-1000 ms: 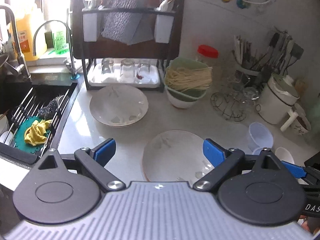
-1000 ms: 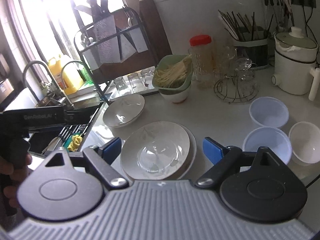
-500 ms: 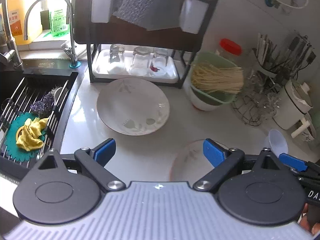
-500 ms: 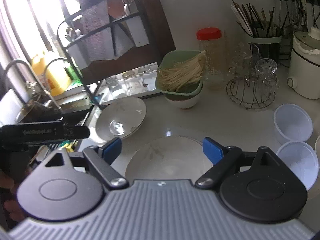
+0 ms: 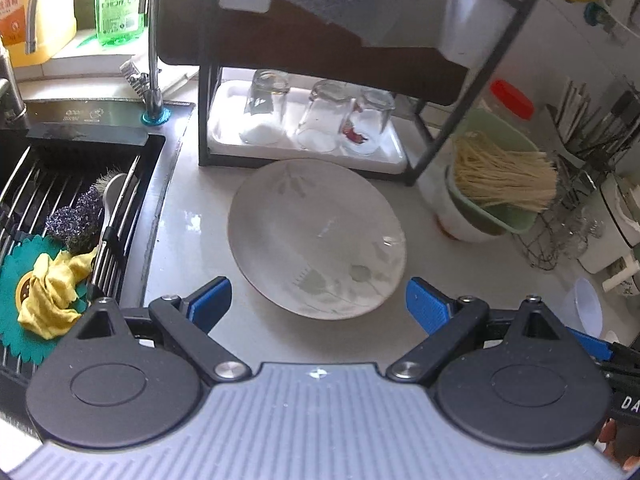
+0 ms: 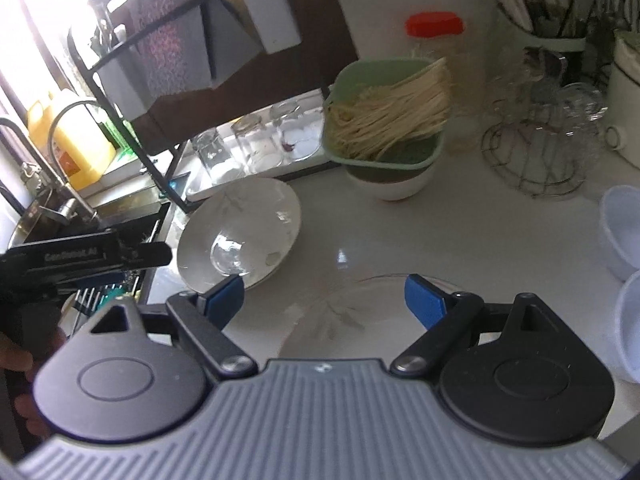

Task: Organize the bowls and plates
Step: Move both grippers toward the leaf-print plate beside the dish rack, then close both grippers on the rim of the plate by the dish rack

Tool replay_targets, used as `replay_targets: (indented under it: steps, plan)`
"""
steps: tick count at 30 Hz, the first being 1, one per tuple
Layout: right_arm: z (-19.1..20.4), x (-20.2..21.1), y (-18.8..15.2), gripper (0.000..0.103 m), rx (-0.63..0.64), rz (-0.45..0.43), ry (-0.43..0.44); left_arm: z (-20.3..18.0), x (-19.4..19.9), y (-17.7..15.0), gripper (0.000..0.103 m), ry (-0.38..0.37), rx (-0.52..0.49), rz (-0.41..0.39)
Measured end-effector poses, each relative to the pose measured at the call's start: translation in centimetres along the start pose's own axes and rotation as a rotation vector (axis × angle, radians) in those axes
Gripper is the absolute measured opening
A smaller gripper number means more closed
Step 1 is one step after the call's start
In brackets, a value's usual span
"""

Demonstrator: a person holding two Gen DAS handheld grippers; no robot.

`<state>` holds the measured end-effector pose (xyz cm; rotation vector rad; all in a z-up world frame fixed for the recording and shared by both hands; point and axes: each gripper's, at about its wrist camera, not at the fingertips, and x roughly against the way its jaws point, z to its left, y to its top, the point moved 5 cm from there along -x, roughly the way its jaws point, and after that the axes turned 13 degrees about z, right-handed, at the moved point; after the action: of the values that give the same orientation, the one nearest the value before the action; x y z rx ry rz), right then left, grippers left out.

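left gripper [image 5: 318,298]: jaws wide, empty | leaf-patterned plate [image 5: 316,236] on counter [image 5: 192,216] just ahead, between fingertips | right gripper [image 6: 324,294]: wide, empty, over second plate [image 6: 360,312]

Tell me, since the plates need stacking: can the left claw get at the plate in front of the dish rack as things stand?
Probably yes. The left claw is open and empty, with the plate lying bare on the counter directly ahead. The dish rack stands just behind its far rim; the near rim looks unobstructed.
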<state>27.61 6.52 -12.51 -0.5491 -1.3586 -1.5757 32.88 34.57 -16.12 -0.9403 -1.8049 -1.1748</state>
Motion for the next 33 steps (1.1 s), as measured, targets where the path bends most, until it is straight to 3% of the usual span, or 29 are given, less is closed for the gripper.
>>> replay_targets:
  steps: [11,22,30,33]
  plan:
    - [3.4,-4.6,2.4,0.088,0.022,0.058,-0.018,4.2,-3.8,2.6,0.096,-0.024,-0.007,0.058]
    - [3.2,-8.8,5.1,0.084,-0.066,0.069,-0.057,4.2,-8.5,6.2,0.096,-0.050,-0.096,0.122]
    - [3.5,-11.8,6.2,0.077,-0.085,0.106,-0.056,4.4,-10.1,8.3,0.096,-0.035,-0.139,0.127]
    - [3.9,-12.8,6.6,0.070,-0.084,0.122,-0.051,4.7,-10.3,9.1,0.096,-0.034,-0.140,0.108]
